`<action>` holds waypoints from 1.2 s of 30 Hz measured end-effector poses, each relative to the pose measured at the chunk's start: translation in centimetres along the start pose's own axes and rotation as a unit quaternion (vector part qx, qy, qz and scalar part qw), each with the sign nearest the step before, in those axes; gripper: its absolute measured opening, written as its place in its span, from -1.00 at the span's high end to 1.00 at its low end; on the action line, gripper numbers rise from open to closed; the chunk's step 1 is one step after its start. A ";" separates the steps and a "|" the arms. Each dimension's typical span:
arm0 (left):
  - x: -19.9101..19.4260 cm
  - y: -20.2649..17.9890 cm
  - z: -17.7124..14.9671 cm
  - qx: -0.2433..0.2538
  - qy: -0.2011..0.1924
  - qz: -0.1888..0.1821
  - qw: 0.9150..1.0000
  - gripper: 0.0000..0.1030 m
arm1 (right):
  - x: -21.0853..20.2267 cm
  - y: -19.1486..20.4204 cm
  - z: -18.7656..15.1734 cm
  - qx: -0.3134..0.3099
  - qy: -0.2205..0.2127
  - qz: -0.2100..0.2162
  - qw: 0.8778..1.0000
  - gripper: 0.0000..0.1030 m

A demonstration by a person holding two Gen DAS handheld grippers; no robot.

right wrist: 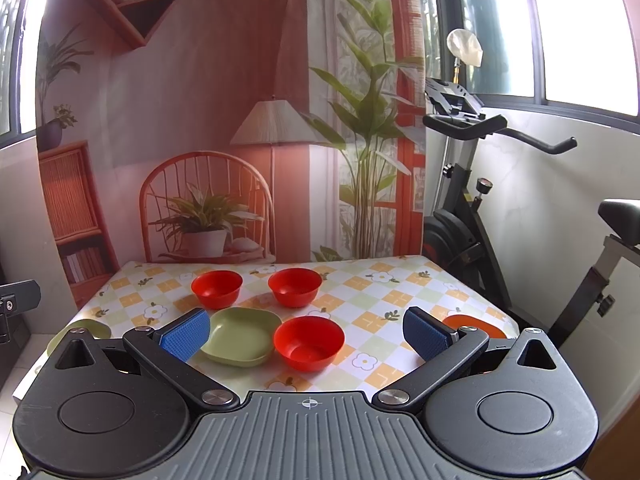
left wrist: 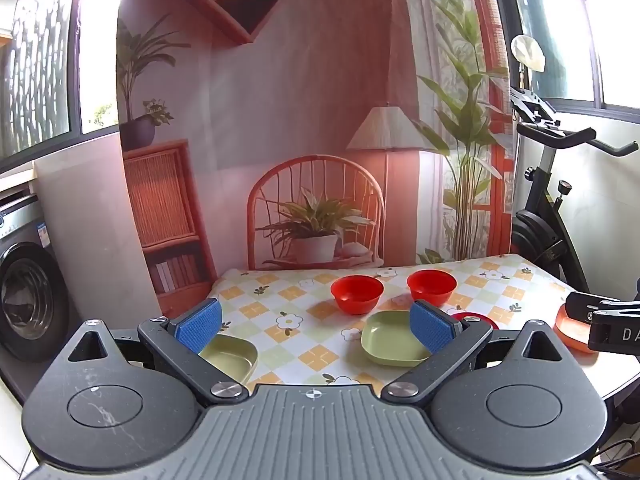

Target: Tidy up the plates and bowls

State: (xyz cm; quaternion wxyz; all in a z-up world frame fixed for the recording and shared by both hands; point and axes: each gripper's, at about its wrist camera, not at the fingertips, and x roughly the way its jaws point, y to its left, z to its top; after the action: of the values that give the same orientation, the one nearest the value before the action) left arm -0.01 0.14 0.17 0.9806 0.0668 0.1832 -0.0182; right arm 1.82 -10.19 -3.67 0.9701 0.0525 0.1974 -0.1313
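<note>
Tabletop (right wrist: 400,292) covered with a checked, flower-printed cloth, set against a printed backdrop (right wrist: 200,100) of an interior with chair and lamp. Exercise bike (right wrist: 472,216) standing just beside the tabletop's right edge; washing machine (left wrist: 28,300) visible at far left in the left wrist view.

Left tongs (left wrist: 316,326): spread wide, blue pads (left wrist: 199,325) empty, nothing between them. Held above the near edge of the tabletop.

Right tongs (right wrist: 306,334): likewise spread wide, nothing pinched, held above the near edge of the tabletop.

Items on the tabletop, per right wrist view:
- Two red bowls toward the back, side by side but apart: left rear bowl (right wrist: 217,289), right rear bowl (right wrist: 295,287). Both upright and empty.
- Third red bowl (right wrist: 309,343) nearer, upright, empty, just beside the right edge of a green plate (right wrist: 240,334); whether touching cannot be told.
- Second green plate (right wrist: 80,332) at the near left corner, partly hidden behind the tongs' body.
- Orange plate (right wrist: 474,325) at the near right corner, well apart from the rest, partly hidden behind the right pad.

Left wrist view confirms: two rear red bowls, first (left wrist: 357,294) and second (left wrist: 432,287); central green plate (left wrist: 394,338); second green plate (left wrist: 232,358) near the left pad; third bowl's rim (left wrist: 474,317) showing only as a red sliver behind the right pad; orange plate (left wrist: 570,330) partly under the body of the right tongs (left wrist: 600,322) at the frame's right edge.

No stacking observed; all pieces lying separately.
</note>
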 end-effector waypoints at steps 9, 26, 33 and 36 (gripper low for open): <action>0.0 -0.1 0.0 0.000 0.003 0.000 1.000 -0.96 | 0.0 -0.1 0.6 0.001 0.001 0.000 1.000 -0.99; -0.1 0.0 -0.1 -0.004 0.001 -0.002 1.000 -0.96 | -0.1 -0.1 -0.1 0.000 -0.001 -0.001 1.000 -0.99; -0.1 0.0 -0.1 -0.003 0.000 -0.003 1.000 -0.96 | -0.5 -0.2 0.1 0.002 -0.002 -0.003 1.000 -0.99; -0.1 0.0 -0.1 -0.003 0.000 -0.003 1.000 -0.96 | -0.6 -0.2 0.2 0.002 0.000 -0.004 1.000 -0.99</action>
State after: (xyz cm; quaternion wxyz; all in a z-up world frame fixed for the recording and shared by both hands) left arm -0.11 0.15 0.13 0.9808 0.0629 0.1836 -0.0206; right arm 1.34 -10.33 -3.24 0.9695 0.0539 0.1973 -0.1353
